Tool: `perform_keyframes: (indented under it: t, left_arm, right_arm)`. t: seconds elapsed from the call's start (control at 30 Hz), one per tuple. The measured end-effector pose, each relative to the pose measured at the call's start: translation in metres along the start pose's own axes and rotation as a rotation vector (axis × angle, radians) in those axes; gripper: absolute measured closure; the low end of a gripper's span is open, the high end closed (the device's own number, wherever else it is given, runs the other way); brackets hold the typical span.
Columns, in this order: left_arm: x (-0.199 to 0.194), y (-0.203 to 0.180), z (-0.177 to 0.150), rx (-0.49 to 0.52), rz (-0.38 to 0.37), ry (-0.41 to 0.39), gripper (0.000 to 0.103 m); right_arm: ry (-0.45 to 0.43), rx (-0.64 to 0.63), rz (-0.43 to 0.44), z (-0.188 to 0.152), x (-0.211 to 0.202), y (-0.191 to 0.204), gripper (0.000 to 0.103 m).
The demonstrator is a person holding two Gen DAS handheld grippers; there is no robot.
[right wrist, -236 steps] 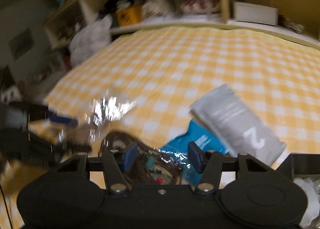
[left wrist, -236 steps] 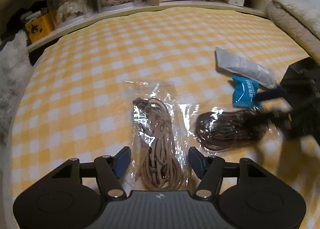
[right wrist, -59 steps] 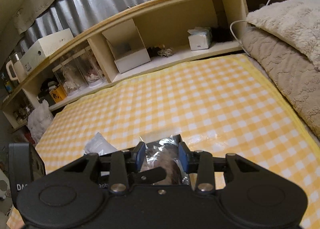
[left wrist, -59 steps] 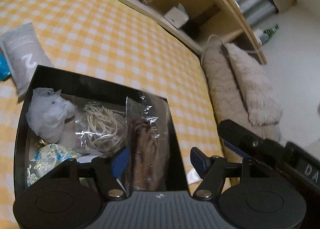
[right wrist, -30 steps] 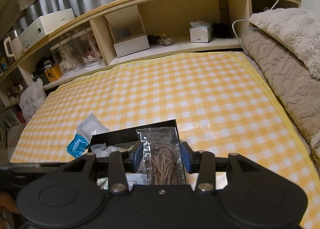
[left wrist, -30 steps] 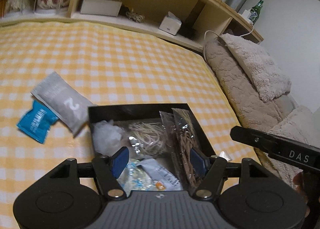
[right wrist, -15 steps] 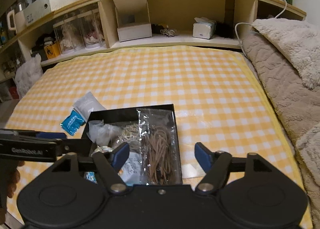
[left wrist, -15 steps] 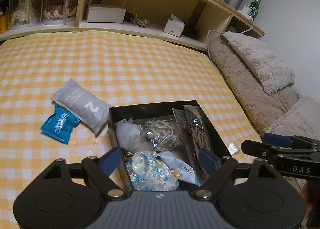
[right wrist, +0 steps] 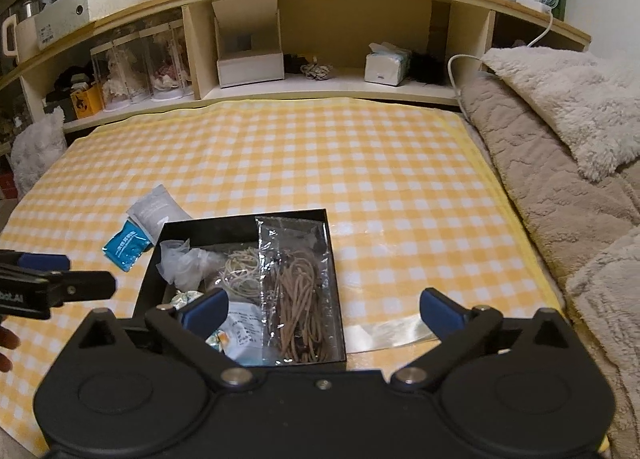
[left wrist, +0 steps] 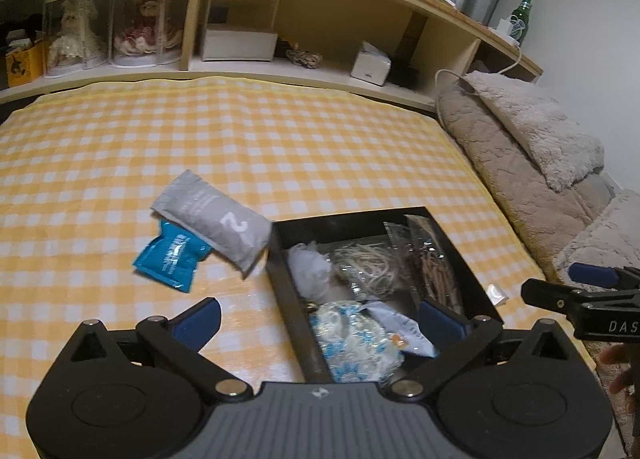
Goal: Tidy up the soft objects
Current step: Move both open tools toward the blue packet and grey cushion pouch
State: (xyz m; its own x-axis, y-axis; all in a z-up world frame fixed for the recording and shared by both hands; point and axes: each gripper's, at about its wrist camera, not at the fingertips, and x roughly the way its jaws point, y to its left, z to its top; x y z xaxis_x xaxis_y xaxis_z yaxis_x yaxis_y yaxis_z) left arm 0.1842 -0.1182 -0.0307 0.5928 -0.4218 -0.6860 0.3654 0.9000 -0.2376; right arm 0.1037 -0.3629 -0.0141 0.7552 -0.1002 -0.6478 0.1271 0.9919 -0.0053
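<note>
A black box (left wrist: 282,291) (right wrist: 192,223) sits on the yellow checked cloth. It holds bagged brown cords (right wrist: 298,299) (left wrist: 434,271), a bag of pale cord (left wrist: 366,267), a white crumpled bag (left wrist: 310,271) and a blue-white floral pouch (left wrist: 352,343). A grey pouch marked 2 (left wrist: 218,219) (right wrist: 156,209) and a blue packet (left wrist: 170,255) (right wrist: 126,245) lie left of the box. My left gripper (left wrist: 320,319) is open and empty above the box's near end. My right gripper (right wrist: 324,309) is open and empty above the box's near right corner.
A wooden shelf (right wrist: 320,83) with boxes, doll cases and a tissue box runs along the far edge. Beige and cream blankets (right wrist: 560,163) lie to the right. A small clear wrapper (left wrist: 496,293) lies right of the box.
Both grippers have opened wide and pulled back from the box. The bagged brown cords that they carried now lie inside the box.
</note>
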Motion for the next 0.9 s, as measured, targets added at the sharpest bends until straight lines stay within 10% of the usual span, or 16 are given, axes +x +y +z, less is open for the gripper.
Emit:
perform_keyframes:
  t: [0.9]
  left_arm:
    - [0.01, 0.1, 0.006, 0.04, 0.107, -0.075, 0.0]
  right_arm:
    - [-0.183, -0.041, 0.093, 0.028, 0.016, 0.068, 0.0]
